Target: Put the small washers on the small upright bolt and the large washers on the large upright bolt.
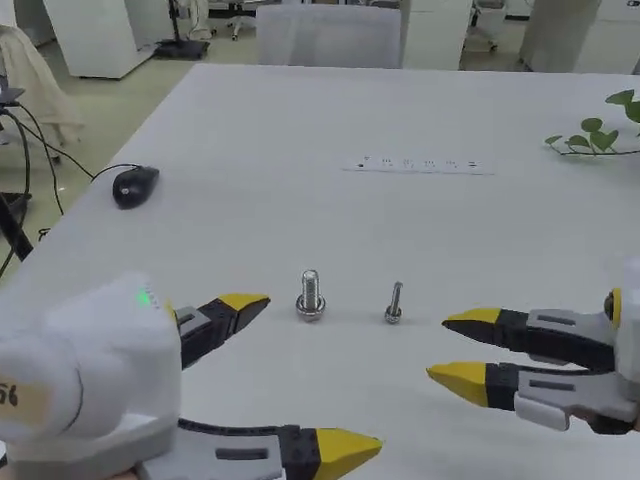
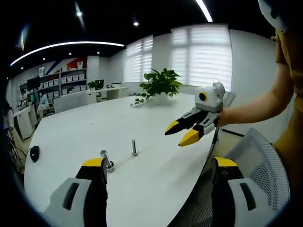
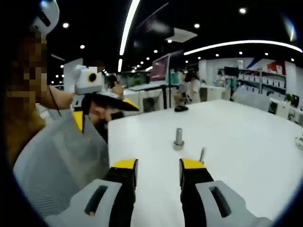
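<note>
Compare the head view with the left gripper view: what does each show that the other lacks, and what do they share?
The head view adds a white power strip lying on the table beyond the bolts, and the white body of the left gripper. The left gripper view adds window blinds, the person's forearm holding the right gripper, and a mesh chair back. Shared: the large bolt and small bolt standing upright, the mouse, the plant, and both grippers, open.
</note>
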`<state>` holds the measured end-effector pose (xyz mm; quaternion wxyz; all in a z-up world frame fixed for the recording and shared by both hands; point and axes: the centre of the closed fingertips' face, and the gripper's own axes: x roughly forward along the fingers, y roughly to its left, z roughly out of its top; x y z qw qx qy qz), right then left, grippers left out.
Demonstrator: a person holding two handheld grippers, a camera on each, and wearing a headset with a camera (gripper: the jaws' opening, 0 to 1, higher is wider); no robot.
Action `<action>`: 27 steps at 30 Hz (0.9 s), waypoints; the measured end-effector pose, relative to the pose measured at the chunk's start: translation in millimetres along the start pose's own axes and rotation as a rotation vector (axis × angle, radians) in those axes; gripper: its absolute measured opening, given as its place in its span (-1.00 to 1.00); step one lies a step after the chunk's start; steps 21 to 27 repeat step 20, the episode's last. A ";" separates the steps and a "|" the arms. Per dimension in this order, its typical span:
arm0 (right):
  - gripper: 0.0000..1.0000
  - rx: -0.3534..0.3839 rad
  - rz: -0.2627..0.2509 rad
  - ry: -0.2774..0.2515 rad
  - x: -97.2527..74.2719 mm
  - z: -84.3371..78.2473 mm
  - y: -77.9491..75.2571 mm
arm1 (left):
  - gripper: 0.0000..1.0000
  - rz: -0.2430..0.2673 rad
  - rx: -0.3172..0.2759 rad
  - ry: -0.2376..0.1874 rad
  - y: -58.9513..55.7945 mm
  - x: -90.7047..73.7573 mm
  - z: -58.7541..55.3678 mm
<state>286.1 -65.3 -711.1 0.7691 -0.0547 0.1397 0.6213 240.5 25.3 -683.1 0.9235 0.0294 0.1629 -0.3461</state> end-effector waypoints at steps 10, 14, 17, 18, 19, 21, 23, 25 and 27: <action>-0.13 0.069 -0.094 -0.081 -31.5 -6.5 12.1 | 0.88 0.015 -0.061 -0.063 9.0 -9.8 8.5; 0.00 0.067 -0.119 -0.083 -32.4 -9.6 14.4 | 0.88 0.032 -0.084 -0.085 13.2 -14.9 5.6; 0.05 0.069 -0.125 -0.055 -28.8 -15.8 12.3 | 0.89 0.052 -0.108 -0.064 16.6 -17.1 -5.6; 0.08 0.069 -0.127 -0.054 -27.6 -15.3 11.4 | 0.89 0.057 -0.109 -0.059 17.2 -17.9 -7.7; 0.11 0.070 -0.125 -0.056 -27.7 -14.7 11.2 | 0.90 0.057 -0.118 -0.050 17.0 -19.0 -9.5; 0.15 0.085 -0.120 -0.077 -26.5 -10.3 10.8 | 0.90 0.057 -0.123 -0.046 16.8 -19.5 -10.0; 0.15 0.085 -0.120 -0.077 -26.5 -10.3 10.8 | 0.90 0.057 -0.123 -0.046 16.8 -19.5 -10.0; 0.15 0.085 -0.120 -0.077 -26.5 -10.3 10.8 | 0.90 0.057 -0.123 -0.046 16.8 -19.5 -10.0; 0.15 0.085 -0.120 -0.077 -26.5 -10.3 10.8 | 0.90 0.057 -0.123 -0.046 16.8 -19.5 -10.0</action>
